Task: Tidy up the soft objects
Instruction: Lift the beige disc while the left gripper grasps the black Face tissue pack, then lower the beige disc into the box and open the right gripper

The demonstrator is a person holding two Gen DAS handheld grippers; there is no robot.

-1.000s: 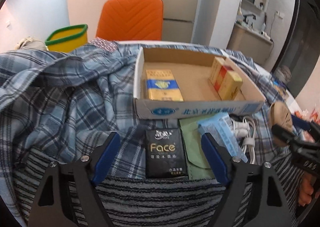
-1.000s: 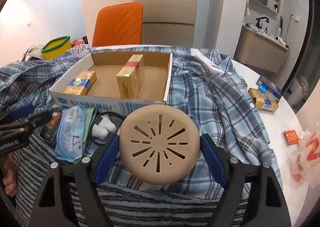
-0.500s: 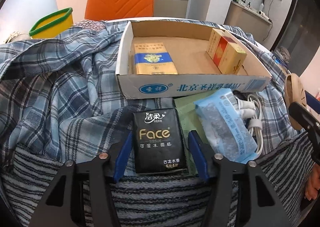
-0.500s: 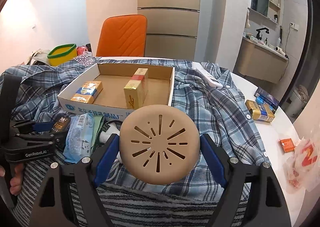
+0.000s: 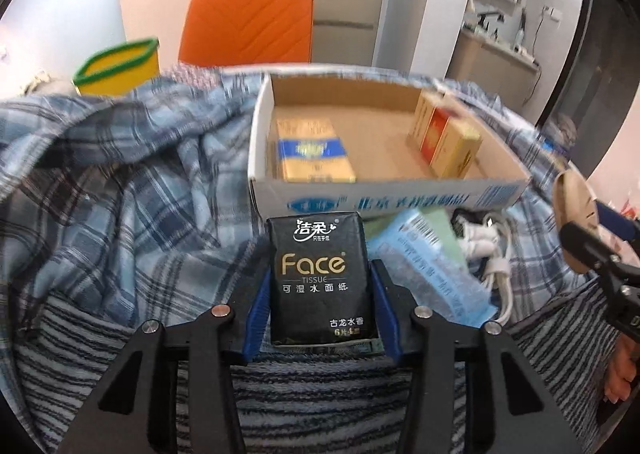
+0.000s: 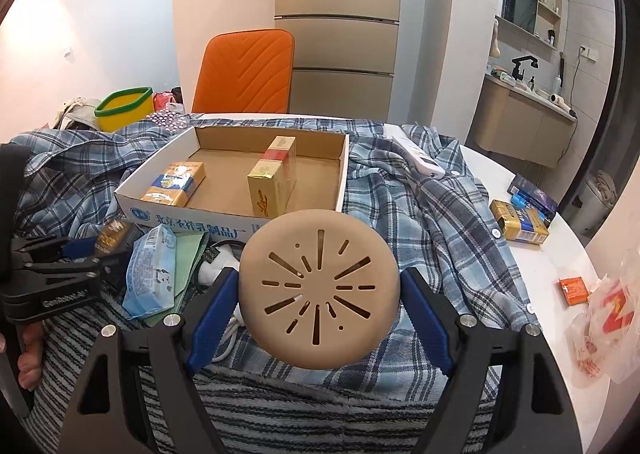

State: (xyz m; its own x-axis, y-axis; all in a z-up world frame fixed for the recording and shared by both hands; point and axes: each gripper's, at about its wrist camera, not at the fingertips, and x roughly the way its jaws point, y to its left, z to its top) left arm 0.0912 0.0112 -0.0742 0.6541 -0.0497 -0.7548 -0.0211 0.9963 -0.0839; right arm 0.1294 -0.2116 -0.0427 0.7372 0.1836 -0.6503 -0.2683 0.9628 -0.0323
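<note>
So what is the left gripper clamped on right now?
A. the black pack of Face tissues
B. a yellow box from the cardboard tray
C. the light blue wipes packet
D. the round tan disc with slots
A: the left gripper has its blue pads pressed against both sides of the black tissue pack; the tan disc sits in the right gripper.
</note>
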